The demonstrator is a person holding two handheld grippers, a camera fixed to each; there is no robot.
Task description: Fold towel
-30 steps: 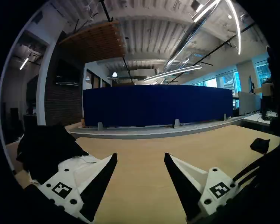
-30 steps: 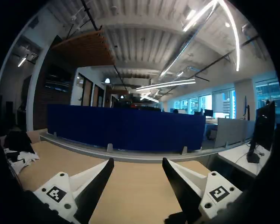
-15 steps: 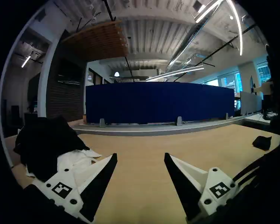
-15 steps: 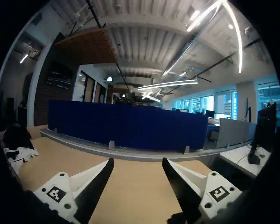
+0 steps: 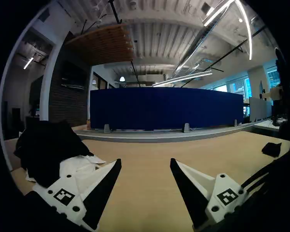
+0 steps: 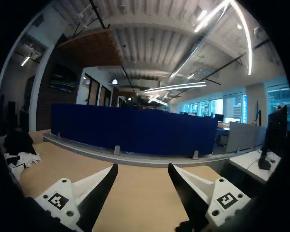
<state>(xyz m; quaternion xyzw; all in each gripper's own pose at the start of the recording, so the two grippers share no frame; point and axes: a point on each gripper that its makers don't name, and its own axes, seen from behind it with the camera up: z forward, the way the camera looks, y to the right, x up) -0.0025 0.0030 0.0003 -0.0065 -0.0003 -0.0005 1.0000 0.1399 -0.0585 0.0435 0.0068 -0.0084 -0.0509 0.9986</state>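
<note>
left tool (image 5: pixel 145 159) spread wide, unchanged | right tool (image 6: pixel 142 164) likewise | towel pile (image 5: pixel 48 149) untouched

Cloth pile (image 5: pixel 48 150) on wooden table (image 5: pixel 149 152)

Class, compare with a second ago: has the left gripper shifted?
Yes, slightly. The blue partition sits further right in its view, so the left gripper swung slightly left.
</note>
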